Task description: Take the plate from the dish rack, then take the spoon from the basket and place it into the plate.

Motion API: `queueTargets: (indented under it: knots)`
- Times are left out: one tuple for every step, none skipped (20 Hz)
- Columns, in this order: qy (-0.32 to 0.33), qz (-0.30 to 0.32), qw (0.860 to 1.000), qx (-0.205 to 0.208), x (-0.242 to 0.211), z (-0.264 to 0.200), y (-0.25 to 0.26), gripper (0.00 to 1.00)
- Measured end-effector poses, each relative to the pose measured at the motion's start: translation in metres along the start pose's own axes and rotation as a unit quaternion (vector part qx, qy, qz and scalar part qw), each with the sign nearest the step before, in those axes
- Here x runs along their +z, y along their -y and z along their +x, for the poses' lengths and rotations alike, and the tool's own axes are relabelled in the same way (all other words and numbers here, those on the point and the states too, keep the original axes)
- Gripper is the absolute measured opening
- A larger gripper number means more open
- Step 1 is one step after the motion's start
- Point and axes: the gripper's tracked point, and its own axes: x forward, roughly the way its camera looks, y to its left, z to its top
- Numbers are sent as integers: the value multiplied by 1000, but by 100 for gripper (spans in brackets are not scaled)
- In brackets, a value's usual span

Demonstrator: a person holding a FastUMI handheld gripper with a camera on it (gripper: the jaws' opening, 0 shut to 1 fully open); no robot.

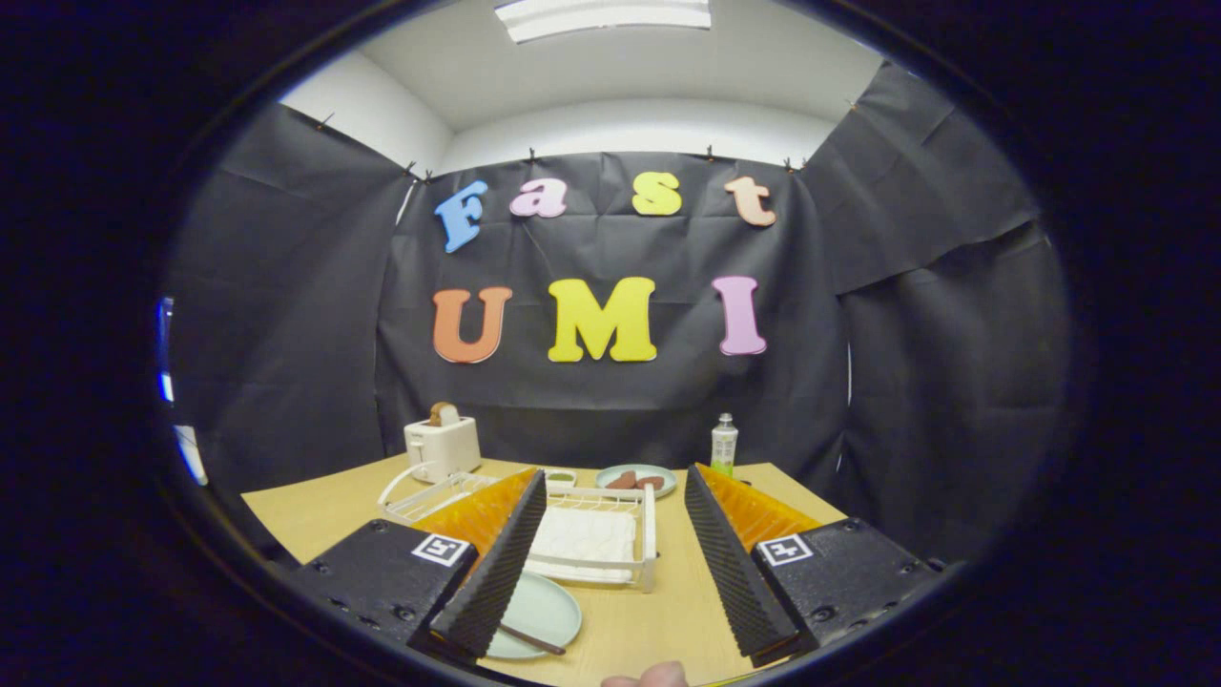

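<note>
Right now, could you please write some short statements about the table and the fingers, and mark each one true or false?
1. The fingers of the gripper are spread apart with nothing held between them. True.
2. The pale green plate stands upright in the dish rack. False: it lies flat on the table, in front of the rack, partly behind one finger.
3. A toaster with bread in it stands beyond the rack. True.
4. The far plate is empty. False: it holds brown food pieces.
5. A bottle stands near the table's back edge. True.
</note>
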Motion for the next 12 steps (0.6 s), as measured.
queueTargets:
  knots:
    - [4,3,1000,-7,1,-1,2,94]
    - [9,6,1000,-11,2,-2,3,94]
    - [10,6,1000,-15,1,-2,3,94]
    - [9,5,1000,-16,-7,0,1,94]
    - [8,4,1000,-16,-8,2,-1,94]
    - [7,2,1000,-15,-10,3,-4,94]
    - [5,2,1000,-13,-12,4,-6,94]
    - [4,1,1000,-12,-12,5,-7,94]
    - [3,1,1000,-11,-14,8,-9,94]
    - [1,0,1000,-10,-15,9,-10,94]
    - [-1,-2,1000,-7,-16,9,-12,94]
    - [-4,-5,1000,-4,-17,9,-14,94]
